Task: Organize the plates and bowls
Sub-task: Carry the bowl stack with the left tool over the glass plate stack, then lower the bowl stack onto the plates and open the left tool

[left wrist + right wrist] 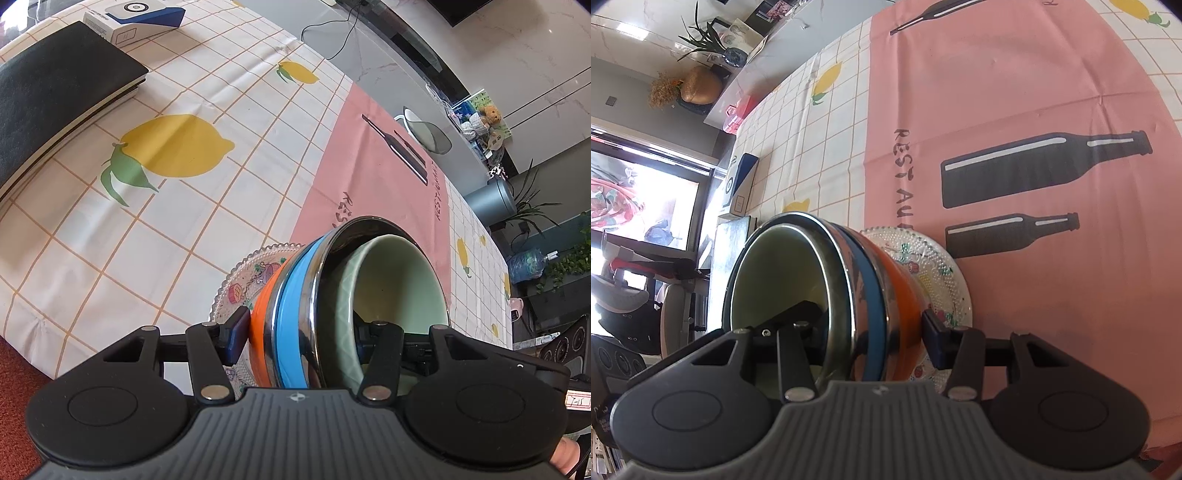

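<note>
Left wrist view: our left gripper (301, 338) and right gripper (873, 332) each clamp the nested bowl stack (317, 314) from opposite rims, on the glass plate (245, 284). We should keep both grips level so nothing slides.

The glass plate (240, 284) is largely covered by the stacked bowls. The base of the green bowl (399, 280) is concealed inside the steel bowl (317, 295). One finger of the left gripper (299, 338) is partly masked by the bowl wall. The black notebook (55, 99) is cut off at the left edge.
</note>
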### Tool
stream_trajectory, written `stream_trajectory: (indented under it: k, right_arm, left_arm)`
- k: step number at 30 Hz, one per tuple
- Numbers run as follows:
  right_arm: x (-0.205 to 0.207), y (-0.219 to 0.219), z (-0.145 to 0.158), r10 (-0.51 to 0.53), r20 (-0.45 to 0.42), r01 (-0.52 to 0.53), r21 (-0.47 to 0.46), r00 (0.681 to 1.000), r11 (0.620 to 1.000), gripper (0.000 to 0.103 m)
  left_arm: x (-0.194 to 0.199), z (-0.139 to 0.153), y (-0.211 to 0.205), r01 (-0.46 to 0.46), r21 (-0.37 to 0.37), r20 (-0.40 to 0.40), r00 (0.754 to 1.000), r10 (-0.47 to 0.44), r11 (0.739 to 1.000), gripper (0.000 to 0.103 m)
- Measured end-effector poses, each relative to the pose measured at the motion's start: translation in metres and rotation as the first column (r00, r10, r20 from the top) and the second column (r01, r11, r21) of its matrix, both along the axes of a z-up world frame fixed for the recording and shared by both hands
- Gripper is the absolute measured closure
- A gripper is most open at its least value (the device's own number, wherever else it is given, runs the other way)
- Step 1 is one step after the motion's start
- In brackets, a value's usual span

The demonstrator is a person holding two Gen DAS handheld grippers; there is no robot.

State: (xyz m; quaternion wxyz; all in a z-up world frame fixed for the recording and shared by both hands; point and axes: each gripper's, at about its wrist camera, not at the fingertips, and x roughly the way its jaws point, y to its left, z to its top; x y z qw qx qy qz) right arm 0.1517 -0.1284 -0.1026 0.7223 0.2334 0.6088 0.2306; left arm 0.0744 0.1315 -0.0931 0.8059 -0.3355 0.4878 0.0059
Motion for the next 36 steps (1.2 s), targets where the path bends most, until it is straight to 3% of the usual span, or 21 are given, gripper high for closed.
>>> stream_trajectory:
  k: [15,18,21,30,33,36]
  right_arm:
    - [0.000,0.004,0.003,0.026,0.040,-0.025,-0.013,0.999,1.000,0.054]
    - [0.000,0.003,0.010,0.025,0.081,-0.024,-0.021,0.996,0.999,0.050]
    - [0.000,0.003,0.020,0.034,0.125,-0.029,-0.040,0.992,0.999,0.044]
    - [-0.007,-0.003,0.050,0.059,0.243,-0.037,-0.095,0.968,0.995,0.039]
    - [-0.016,-0.007,0.069,0.074,0.321,-0.031,-0.136,0.944,0.990,0.039]
    - [-0.029,-0.013,0.088,0.096,0.418,-0.019,-0.186,0.903,0.982,0.037]
  left_arm:
    - [0.001,0.001,0.002,0.006,0.012,0.005,1.000,-0.006,1.000,0.043]
    - [0.002,0.007,0.003,0.000,0.032,0.016,1.000,-0.001,0.999,0.034]
    - [0.003,0.013,0.003,0.001,0.053,0.025,1.000,-0.003,0.999,0.032]
    - [-0.005,0.055,-0.005,0.015,0.208,0.130,0.991,-0.043,0.978,0.028]
    - [-0.014,0.074,-0.013,0.017,0.276,0.189,0.979,-0.072,0.961,0.027]
    - [-0.028,0.094,-0.024,0.030,0.327,0.277,0.953,-0.126,0.944,0.027]
